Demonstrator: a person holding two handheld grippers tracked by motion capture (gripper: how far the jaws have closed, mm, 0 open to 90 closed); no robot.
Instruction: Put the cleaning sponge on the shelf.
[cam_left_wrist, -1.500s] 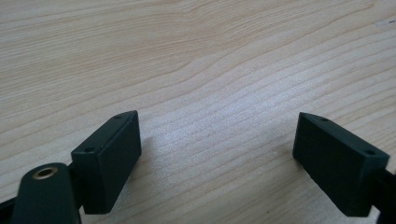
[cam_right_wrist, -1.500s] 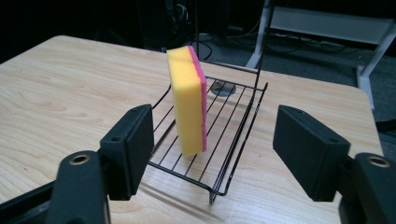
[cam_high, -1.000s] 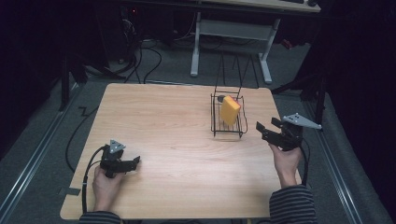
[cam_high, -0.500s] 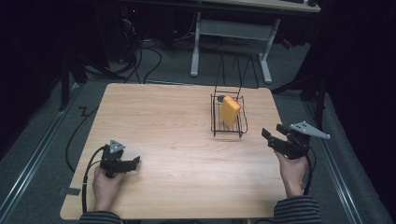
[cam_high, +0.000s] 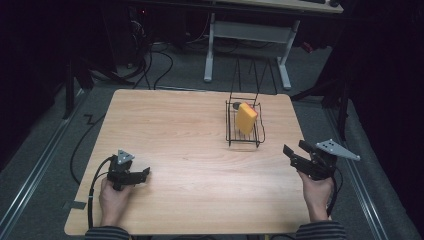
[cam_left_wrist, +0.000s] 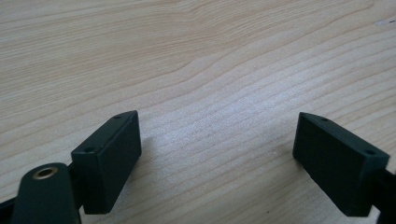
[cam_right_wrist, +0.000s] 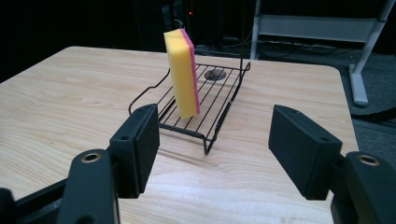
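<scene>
A yellow sponge with a pink back stands upright in a black wire rack at the table's right middle. My right gripper is held open at the table's right edge, nearer the person than the rack, jaws apart with nothing between them; its view looks at the rack from a short way off. My left gripper rests low over the wood near the front left, open and empty.
The wooden table has a dark round hole beyond the rack. Past the far edge stand white desk legs and cables on a dark floor. Cables trail from both grippers.
My right gripper has drawn back from the rack toward the person and the table's right edge. The left gripper has stayed put.
</scene>
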